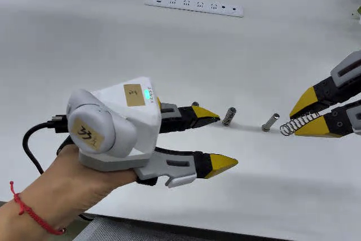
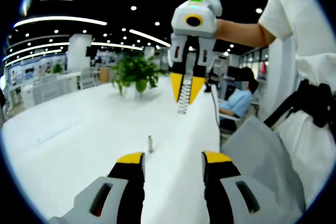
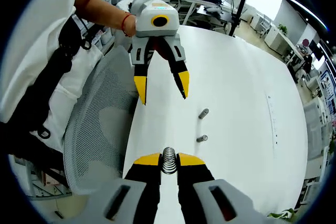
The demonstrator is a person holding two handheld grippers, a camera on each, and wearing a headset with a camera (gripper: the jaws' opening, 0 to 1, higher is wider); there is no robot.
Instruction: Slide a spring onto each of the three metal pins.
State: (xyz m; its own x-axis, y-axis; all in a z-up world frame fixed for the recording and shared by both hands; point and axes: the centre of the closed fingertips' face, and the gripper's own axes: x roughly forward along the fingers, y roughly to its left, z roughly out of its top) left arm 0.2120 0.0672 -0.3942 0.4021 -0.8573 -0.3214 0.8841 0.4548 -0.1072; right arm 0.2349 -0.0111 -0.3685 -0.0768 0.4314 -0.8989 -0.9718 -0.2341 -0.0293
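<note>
Holding a spring [image 1: 299,123] pinched at one end between nearly closed jaws, the right hand-held gripper [image 1: 295,123] sits at 3 o'clock in the head view. A bare pin [image 1: 271,122] lies on the tabletop [image 1: 169,55] just at 9 o'clock of the spring's free end. The second threading seems in hand; next, the coil's mouth must line up with the pin. The left hand-held gripper [image 1: 220,139] gapes wide and empty.

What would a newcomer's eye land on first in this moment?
The yellow-tipped right gripper pinching a coiled steel spring at the head view's right edge, above the white workbench. Opposite, the open yellow-tipped left gripper hovers at lower left; between them sit a bare short metal pin and a second pin apparently already wearing a spring.
</note>
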